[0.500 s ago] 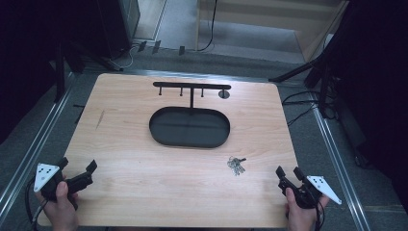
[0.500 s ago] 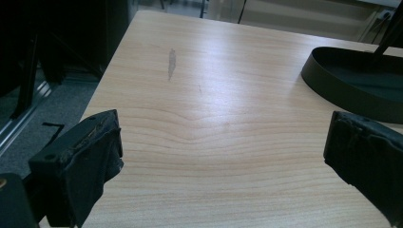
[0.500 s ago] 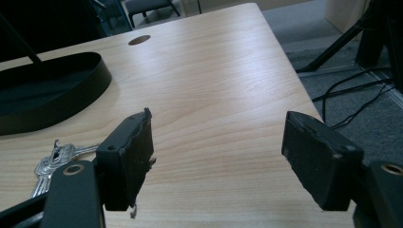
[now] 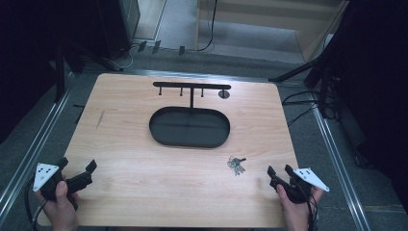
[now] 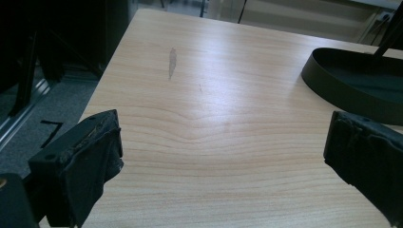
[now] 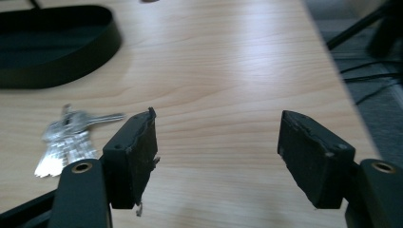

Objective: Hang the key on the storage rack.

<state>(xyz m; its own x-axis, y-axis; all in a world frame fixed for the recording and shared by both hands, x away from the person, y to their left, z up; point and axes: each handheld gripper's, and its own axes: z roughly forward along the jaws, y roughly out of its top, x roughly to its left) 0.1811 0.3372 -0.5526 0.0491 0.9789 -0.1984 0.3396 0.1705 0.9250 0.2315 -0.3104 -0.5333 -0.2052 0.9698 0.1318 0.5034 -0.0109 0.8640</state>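
Tray (image 4: 166, 137), black, oval, shallow-walled, at middle of wooden table (image 4: 134, 173); taken here as landmark. No brand, label or writing legible on anything in any view.

Rack (image 4: 191, 87): thin black T-shaped stand with crossbar, short pegs hanging under bar, post rising at tray's far rim. Small round dark disc (image 4: 223, 93) just beyond tray's far right end, near tip of crossbar.

Keys (image 4: 235, 165): silver bunch on a ring, flat on table, nearer than tray's right end, apart from its rim. Same bunch (image 6: 66, 137) in right gripper view, lying beside left-hand jaw, outside the gap, tray wall (image 6: 95, 52) beyond.

Left gripper (image 4: 77, 172): near-left of tray, well apart, at table's near left corner, held in a hand (image 4: 61, 208). Grey three-cornered plate on top. Jaws spread wide, nothing between them; bare wood in the gap in left gripper view (image 5: 223, 156). Tray rim (image 5: 332, 90) at upper right there.

Pale scuff mark (image 5: 172, 62) on wood, left of tray; same mark (image 4: 100, 119) in high view.

Right gripper (image 4: 280, 173): near-right of tray, just right of keys, not touching them, held in a hand (image 4: 294, 211). Grey plate on top. Jaws well parted, holding nothing; bare table between pads in right gripper view (image 6: 216, 156). Frayed black padding on jaw faces.

Grey floor, cables and dark stands beyond table on far and right sides of tray.
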